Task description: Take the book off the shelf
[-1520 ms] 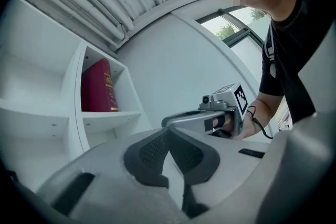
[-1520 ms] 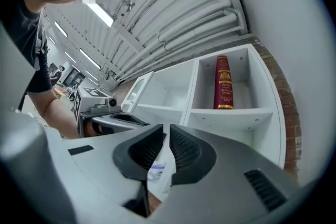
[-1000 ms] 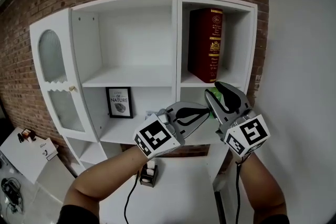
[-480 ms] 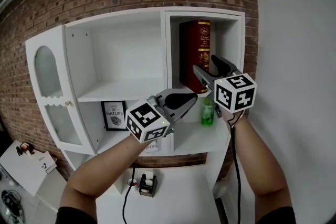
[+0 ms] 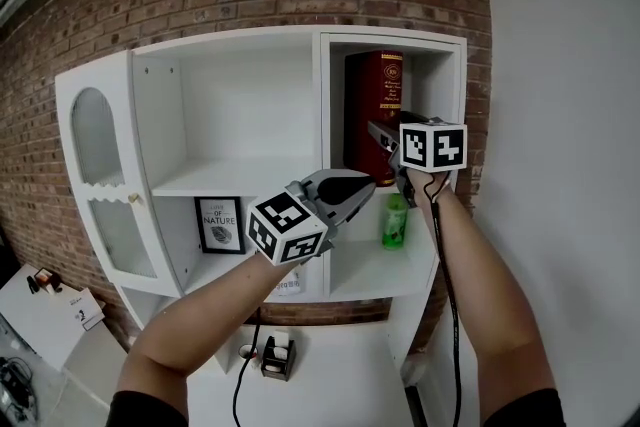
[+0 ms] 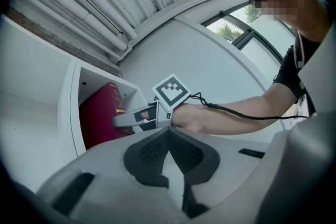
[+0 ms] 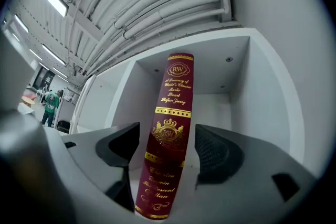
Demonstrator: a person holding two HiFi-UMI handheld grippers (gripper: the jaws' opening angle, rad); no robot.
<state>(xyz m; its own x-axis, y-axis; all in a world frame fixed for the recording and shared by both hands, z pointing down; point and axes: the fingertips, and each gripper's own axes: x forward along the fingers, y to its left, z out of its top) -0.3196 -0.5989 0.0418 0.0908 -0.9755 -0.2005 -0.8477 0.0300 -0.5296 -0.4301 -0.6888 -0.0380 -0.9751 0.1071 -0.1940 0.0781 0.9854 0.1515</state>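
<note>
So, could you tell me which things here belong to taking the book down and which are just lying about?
In the job: red book; its shelf; right claw, just opened, jaws either side of the book.
Lying about: green bottle; framed print.

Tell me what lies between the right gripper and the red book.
Nothing. The right gripper view shows the right gripper, jaws just opened wide, straddling the spine of the red book, with bare gaps on both sides.

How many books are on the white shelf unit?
1. The red book stands upright in the upper right compartment. More may be hidden behind the left door.
</note>
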